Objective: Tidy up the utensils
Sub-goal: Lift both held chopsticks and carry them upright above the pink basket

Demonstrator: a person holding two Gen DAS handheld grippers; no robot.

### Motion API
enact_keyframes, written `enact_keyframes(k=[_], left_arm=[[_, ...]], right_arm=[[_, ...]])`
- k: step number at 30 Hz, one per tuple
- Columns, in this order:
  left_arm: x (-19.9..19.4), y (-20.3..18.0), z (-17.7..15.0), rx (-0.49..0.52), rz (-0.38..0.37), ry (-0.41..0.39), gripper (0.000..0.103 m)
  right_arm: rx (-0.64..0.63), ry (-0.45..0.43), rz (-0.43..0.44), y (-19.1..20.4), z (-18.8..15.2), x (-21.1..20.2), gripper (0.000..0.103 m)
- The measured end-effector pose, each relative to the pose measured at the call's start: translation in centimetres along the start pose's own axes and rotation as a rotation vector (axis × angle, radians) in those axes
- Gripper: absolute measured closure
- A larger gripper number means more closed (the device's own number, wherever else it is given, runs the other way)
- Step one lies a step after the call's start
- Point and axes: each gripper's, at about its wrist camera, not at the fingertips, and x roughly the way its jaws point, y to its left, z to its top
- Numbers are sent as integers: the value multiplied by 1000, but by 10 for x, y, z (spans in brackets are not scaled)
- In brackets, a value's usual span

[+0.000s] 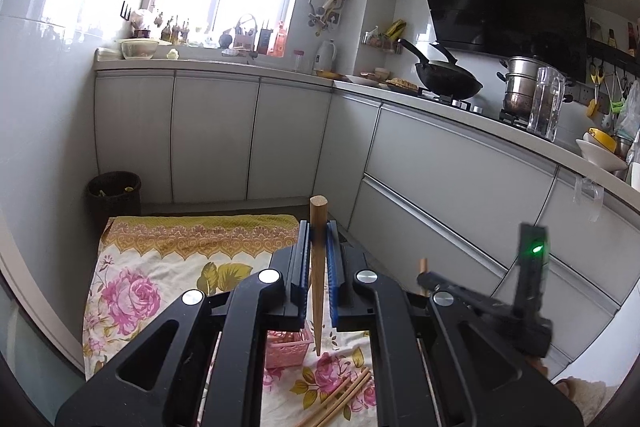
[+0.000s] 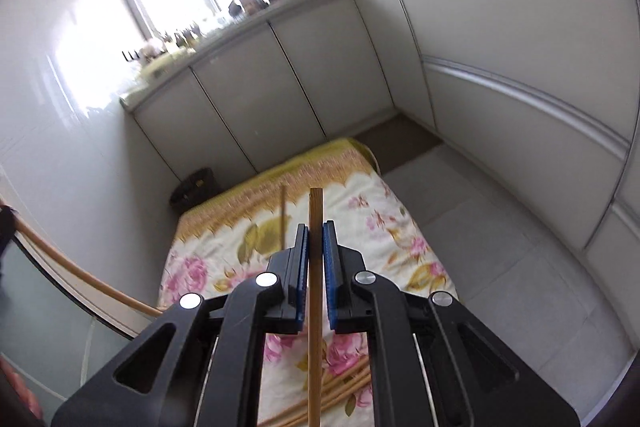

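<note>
Chopstick (image 1: 318,287) clamped upright in left gripper (image 1: 318,251); pink basket (image 1: 286,349) visible below it, left view only. Right gripper (image 2: 316,251) grips another chopstick (image 2: 314,307); loose chopsticks (image 2: 340,387) lie beneath.

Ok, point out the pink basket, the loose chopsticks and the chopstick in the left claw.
pink basket (image 1: 289,349), left wrist view, front wall.
loose chopsticks (image 1: 340,401), left wrist view, mid-shafts.
chopstick in the left claw (image 1: 318,291), left wrist view, shaft.
</note>
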Motion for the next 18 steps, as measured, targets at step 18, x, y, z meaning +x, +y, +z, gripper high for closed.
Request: enact_keyframes(k=[18], left_arm=[[108,32,-21,23,153,87,95]], right_arm=[[-147,-488,13,73,44,-12,95]])
